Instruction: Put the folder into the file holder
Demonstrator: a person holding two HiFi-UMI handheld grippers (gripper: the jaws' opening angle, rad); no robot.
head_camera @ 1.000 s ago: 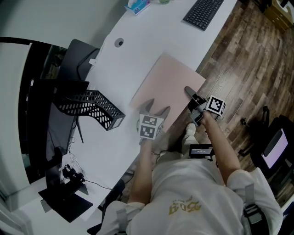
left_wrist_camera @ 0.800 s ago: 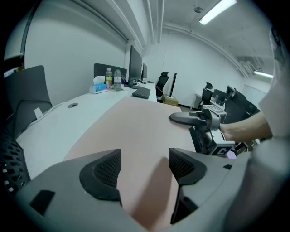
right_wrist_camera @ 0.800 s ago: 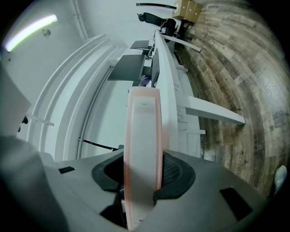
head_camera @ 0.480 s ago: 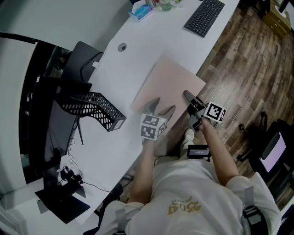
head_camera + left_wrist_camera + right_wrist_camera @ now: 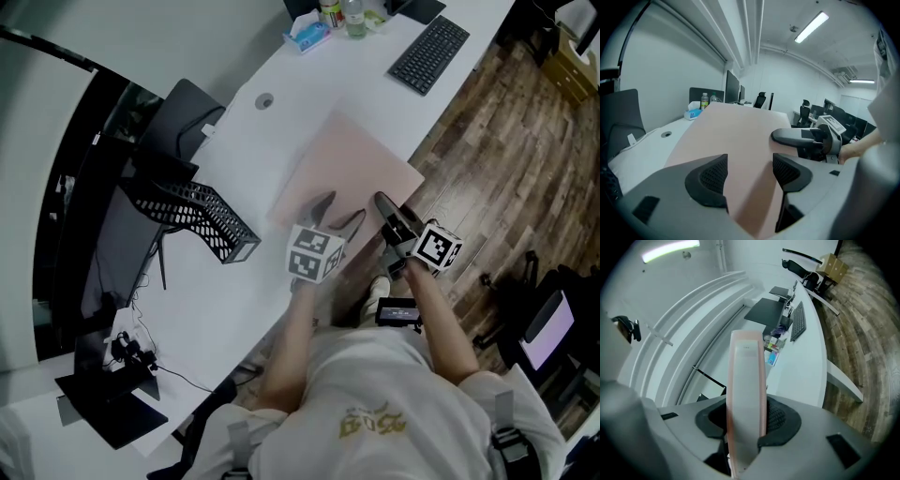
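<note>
A pink folder (image 5: pixel 352 164) lies over the white desk (image 5: pixel 281 84), its near right edge raised. My right gripper (image 5: pixel 386 208) is shut on that edge; the right gripper view shows the folder (image 5: pixel 746 371) edge-on, pinched between the pads of this gripper (image 5: pixel 747 420). My left gripper (image 5: pixel 336 214) hovers over the folder's near left part. Its jaws have just been closing but stand open (image 5: pixel 750 171), and the folder's face (image 5: pixel 736 131) shows in the gap, untouched by the pads. The black mesh file holder (image 5: pixel 192 217) stands on the desk to the left, apart from both grippers.
A black keyboard (image 5: pixel 429 53), a tissue box (image 5: pixel 309 36) and bottles (image 5: pixel 342 14) sit at the desk's far end. A black chair back (image 5: pixel 178 112) stands behind the holder. A cable hole (image 5: pixel 265 100) marks the desk. Wooden floor (image 5: pixel 506 141) lies right of the desk edge.
Both grippers have come up toward the head camera, and the folder's near edge has lifted with the right one. The file holder has not moved.
</note>
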